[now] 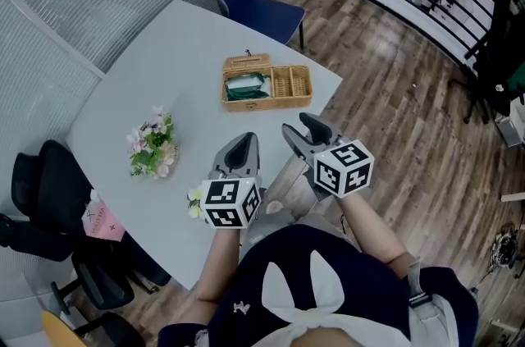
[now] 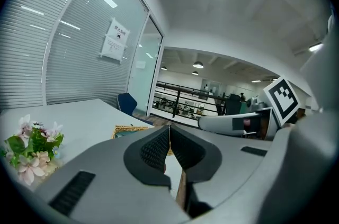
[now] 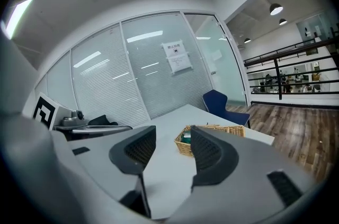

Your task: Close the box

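A: Tongs, state?

B: Left tongs (image 1: 240,147): jaws together, nothing in them. Right tongs (image 1: 302,126): jaws apart, nothing between the pads.

A: Box?

B: The box (image 1: 236,101) is on the table (image 1: 164,66), ahead of both tongs and well apart from the tips. Neither tongs touch it. It lies open. The tray half, with green contents, is ahead of the left tongs. The lid (image 1: 293,83) lies flat beside it, ahead of the right tongs.

A: Long axis?

B: Opened out, it runs crosswise to the way both tongs point. I judge the hinge to be the seam between the halves, so it runs away from the tongs.

A: Which is nearer?

B: The right, slightly. Its tips reach further forward and line up with the lid. In the right gripper view the box shows in the gap between the jaws and behind the right-hand jaw. In the left gripper view only a strip of rim shows, left of the closed jaws.

A: So the move turns on?

B: My reading is that the right tongs go forward to the lid's far-right edge, then swing it leftward over the tray. The left tongs could steady the tray.
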A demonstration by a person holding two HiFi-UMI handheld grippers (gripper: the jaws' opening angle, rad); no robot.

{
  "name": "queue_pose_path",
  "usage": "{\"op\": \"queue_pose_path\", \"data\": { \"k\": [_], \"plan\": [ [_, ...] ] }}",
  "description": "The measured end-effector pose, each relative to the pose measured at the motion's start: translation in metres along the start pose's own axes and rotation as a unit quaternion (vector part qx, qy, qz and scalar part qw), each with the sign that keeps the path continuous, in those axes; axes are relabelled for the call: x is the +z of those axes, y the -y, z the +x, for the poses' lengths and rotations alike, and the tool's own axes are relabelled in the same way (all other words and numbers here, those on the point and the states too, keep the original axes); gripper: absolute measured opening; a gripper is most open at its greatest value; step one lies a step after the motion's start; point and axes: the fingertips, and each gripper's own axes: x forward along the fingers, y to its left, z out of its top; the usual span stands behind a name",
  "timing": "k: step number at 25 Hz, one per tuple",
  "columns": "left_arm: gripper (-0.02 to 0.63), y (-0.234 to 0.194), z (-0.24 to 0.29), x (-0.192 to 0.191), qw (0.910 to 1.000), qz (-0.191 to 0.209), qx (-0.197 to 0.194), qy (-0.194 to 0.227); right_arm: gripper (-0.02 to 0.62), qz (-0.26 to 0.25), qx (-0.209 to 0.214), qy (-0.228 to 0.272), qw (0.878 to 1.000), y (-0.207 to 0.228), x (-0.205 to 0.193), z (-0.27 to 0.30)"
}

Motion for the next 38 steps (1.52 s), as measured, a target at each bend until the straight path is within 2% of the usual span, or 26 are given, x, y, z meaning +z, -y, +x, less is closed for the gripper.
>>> {"op": "queue_pose_path", "data": {
  "k": [10, 16, 26, 38],
  "plan": [
    [0.023, -0.020, 0.017, -0.001, 0.9998, -0.001, -0.015, -0.010, 0.193, 0.026, -0.023, -0.006, 0.999, 0.020, -0.005, 0.011],
    [0.023, -0.028, 0.035, 0.006, 0.9998, -0.006, -0.016, -0.012, 0.192, 0.029, -0.023, -0.009, 0.999, 0.038, 0.010, 0.025],
    [0.023, -0.060, 0.070, 0.021, 0.9994, -0.026, 0.017, -0.014, 0.190, 0.035, -0.007, -0.038, 0.999, 0.074, 0.028, 0.071],
    [0.023, -0.093, 0.103, 0.016, 0.9967, -0.052, 0.053, -0.033, 0.190, 0.050, 0.014, -0.091, 0.994, 0.110, 0.035, 0.126]
  ]
}}
